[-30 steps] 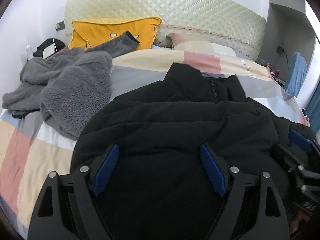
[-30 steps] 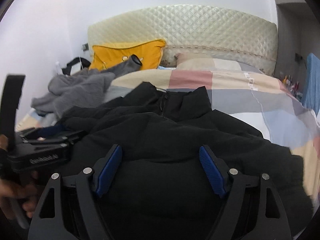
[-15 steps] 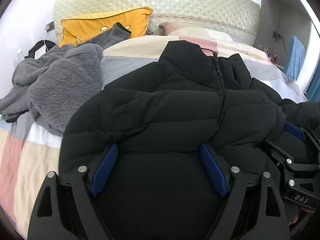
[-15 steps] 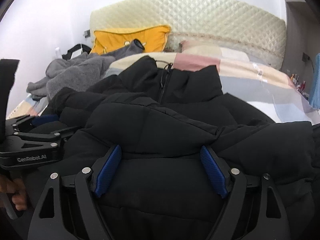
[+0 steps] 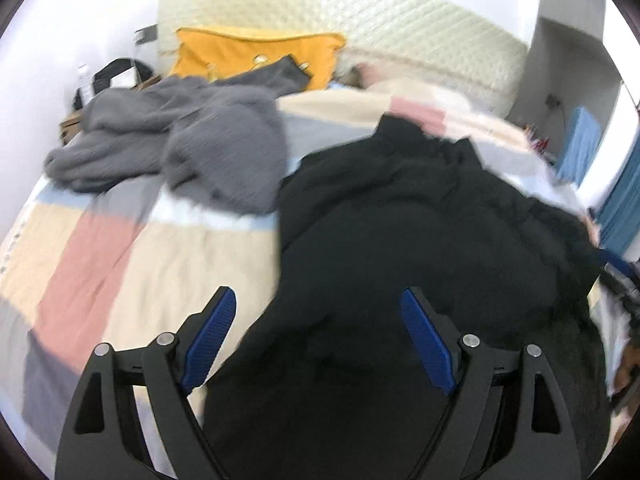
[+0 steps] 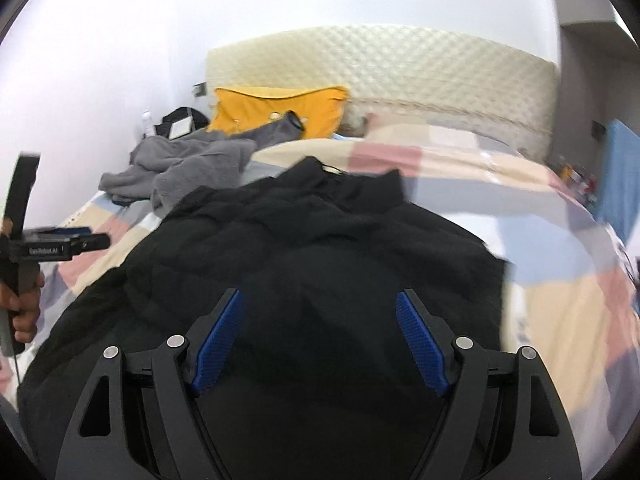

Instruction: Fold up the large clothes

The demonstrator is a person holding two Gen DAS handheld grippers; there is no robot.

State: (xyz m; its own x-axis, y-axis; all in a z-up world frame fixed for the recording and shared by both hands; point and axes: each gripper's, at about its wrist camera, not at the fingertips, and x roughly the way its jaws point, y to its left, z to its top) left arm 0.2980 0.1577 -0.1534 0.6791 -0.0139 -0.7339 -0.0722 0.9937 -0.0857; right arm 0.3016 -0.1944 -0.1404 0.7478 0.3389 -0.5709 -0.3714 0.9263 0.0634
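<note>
A black puffer jacket lies crumpled on the patchwork bed cover, collar toward the headboard. My left gripper hangs open over the jacket's left edge; its left finger is above bare cover and nothing sits between the pads. In the right wrist view the jacket fills the middle, and my right gripper stands open above it, gripping nothing. The left gripper also shows at that view's left edge, held by a hand, off the jacket's side. Both views are smeared by motion.
A grey fleece garment lies heaped at the bed's far left, one sleeve on a yellow pillow. Behind stands a cream quilted headboard. A black bag sits by the left wall and blue fabric hangs at the right.
Both grippers have drawn back and up from the jacket, and the left one has shifted left, so bed cover now shows under its left finger. The jacket looks more bunched than before.
</note>
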